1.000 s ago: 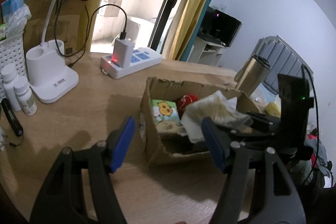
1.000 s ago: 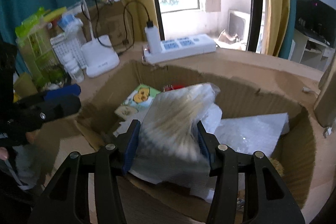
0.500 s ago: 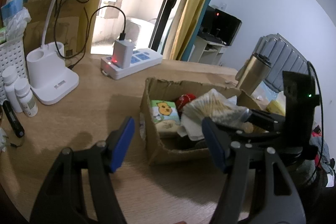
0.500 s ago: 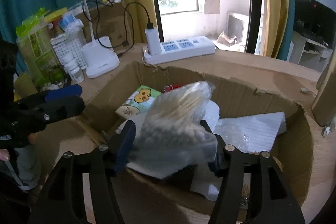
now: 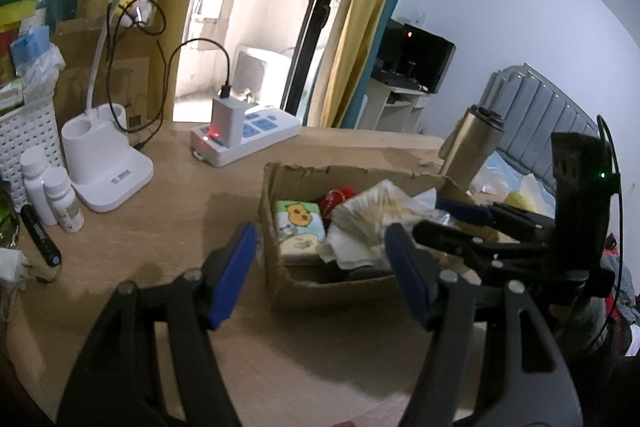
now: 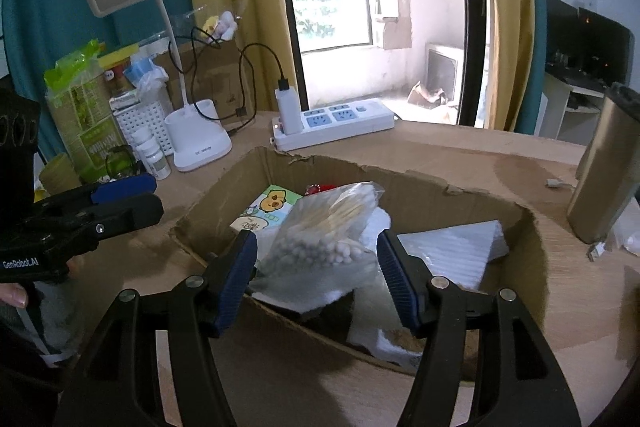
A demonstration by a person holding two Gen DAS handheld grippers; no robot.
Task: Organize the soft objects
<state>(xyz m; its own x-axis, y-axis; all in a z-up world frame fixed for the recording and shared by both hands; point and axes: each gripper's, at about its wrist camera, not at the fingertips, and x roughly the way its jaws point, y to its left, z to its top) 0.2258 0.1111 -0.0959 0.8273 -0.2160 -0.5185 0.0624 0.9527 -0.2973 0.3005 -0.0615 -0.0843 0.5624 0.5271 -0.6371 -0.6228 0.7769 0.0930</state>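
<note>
An open cardboard box [image 6: 400, 187] [image 5: 320, 291] stands on the wooden table. On top of its contents lies a clear bag of cotton swabs [image 6: 320, 239] [image 5: 372, 207]. My right gripper [image 6: 318, 273] [image 5: 452, 219] hovers at the box's near edge, open; the bag sits between its blue pads [image 6: 240, 267] with a gap on each side. Under the bag are a cartoon tissue pack [image 6: 268, 211] [image 5: 298, 223], a small red item [image 5: 338, 197] and a white foam sheet [image 6: 452, 251]. My left gripper [image 5: 320, 279] [image 6: 150, 197] is open and holds nothing, beside the box's left end.
A white desk lamp [image 6: 198, 143], a power strip with a charger [image 6: 336, 121] and small white bottles [image 5: 60, 195] stand behind and left of the box. A metal flask [image 6: 604, 179] stands at the right. A white basket [image 5: 24, 131] and a black pen-like device [image 5: 40, 239] are at the far left.
The right gripper's jaws spread and let go of the bag of cotton swabs, which now rests in the box. The right gripper drew back and up a little.
</note>
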